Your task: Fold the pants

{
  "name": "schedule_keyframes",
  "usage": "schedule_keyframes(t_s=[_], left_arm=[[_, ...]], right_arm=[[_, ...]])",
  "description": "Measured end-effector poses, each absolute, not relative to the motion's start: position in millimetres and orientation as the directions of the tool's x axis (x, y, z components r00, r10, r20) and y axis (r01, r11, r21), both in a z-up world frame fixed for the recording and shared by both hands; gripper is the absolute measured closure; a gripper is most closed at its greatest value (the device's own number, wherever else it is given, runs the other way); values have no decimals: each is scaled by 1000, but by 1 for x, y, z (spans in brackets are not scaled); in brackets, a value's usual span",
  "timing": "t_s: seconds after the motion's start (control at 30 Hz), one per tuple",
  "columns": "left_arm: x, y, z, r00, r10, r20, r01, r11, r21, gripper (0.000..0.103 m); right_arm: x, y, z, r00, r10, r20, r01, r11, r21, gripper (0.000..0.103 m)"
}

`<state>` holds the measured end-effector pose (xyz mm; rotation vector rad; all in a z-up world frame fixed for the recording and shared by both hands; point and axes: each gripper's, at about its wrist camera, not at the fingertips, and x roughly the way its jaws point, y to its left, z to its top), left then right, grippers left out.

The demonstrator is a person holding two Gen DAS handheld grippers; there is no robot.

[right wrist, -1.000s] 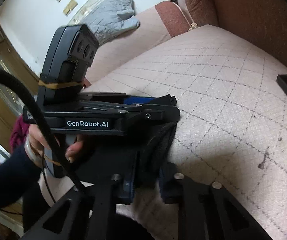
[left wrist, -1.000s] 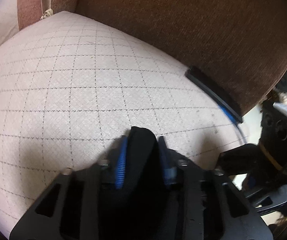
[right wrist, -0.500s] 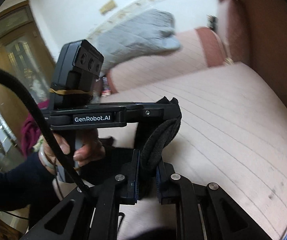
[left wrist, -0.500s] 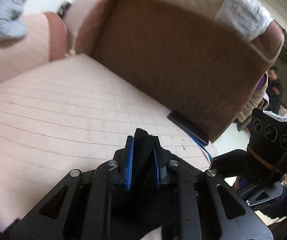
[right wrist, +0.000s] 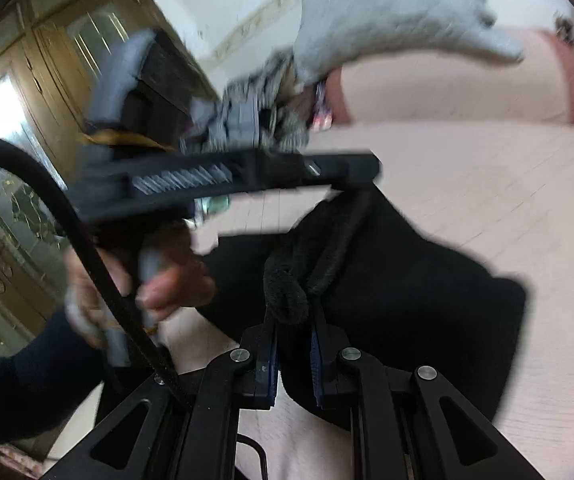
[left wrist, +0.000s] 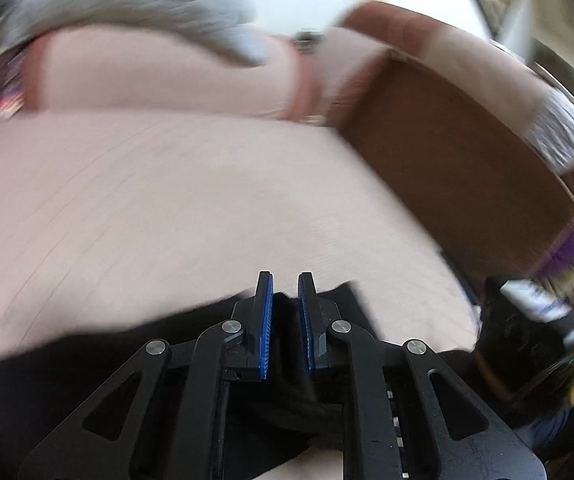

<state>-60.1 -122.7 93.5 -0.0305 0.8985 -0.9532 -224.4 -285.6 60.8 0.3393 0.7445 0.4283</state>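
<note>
Right gripper (right wrist: 294,350) clamps a rolled black hem of the pants (right wrist: 407,300); left gripper (left wrist: 285,320) likewise pinches black fabric between its blue pads (left wrist: 267,332). The pants hang over the pale cushion (right wrist: 487,184), near its front edge. Beyond: brown sofa back (left wrist: 447,168), grey garment (right wrist: 387,20). Frames are motion-blurred.

Left claw (left wrist: 285,312), right claw (right wrist: 294,346): both clamped.

ahead: pale cushion (left wrist: 167,208) bare | right: brown backrest (left wrist: 447,152) blocks | far: grey cloth (left wrist: 127,4)
</note>
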Motion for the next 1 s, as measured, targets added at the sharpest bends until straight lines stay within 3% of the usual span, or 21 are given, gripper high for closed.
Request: schedule_keyframes(t_s=[0.17, 0.23, 0.27, 0.3, 0.33, 0.47, 0.6, 0.7, 0.77, 0.8, 1.0], left_arm=[[-54, -72, 69, 291, -665, -688, 552, 704, -447, 91], [-60, -63, 65, 305, -649, -697, 542, 720, -433, 74], [-64, -64, 64, 303, -647, -699, 540, 721, -434, 66], [-68, -63, 61, 295, -647, -703, 533, 722, -440, 52], [-71, -64, 57, 287, -649, -704, 527, 721, -450, 49], [-84, -85, 47, 267, -616, -741, 524, 738, -424, 49], [-98, -110, 30, 298, -497, -815, 527, 797, -294, 49], [-105, -122, 26, 344, -484, -805, 527, 809, -262, 49], [-105, -125, 26, 336, -507, -794, 539, 795, -280, 69], [-105, -127, 26, 328, -509, -796, 545, 790, -281, 88], [-105, -112, 45, 375, -517, -769, 549, 793, -266, 88]], right_arm=[[-189, -260, 4, 605, 481, -634, -169, 856, 489, 87], [-194, -265, 8, 618, 520, -589, -170, 820, 546, 69], [-199, -270, 11, 605, 558, -568, -184, 792, 583, 54], [-204, -276, 16, 603, 575, -553, -191, 777, 600, 53], [-210, -282, 21, 613, 575, -543, -199, 777, 598, 53], [-228, -307, 44, 689, 466, -556, -173, 850, 498, 53], [-232, -332, 46, 717, 306, -626, -75, 927, 367, 53], [-232, -342, 35, 708, 259, -657, -35, 942, 334, 53], [-233, -348, 31, 713, 262, -650, -20, 935, 355, 53], [-233, -349, 30, 715, 263, -648, -12, 931, 364, 53], [-233, -347, 46, 743, 256, -619, -42, 940, 340, 53]])
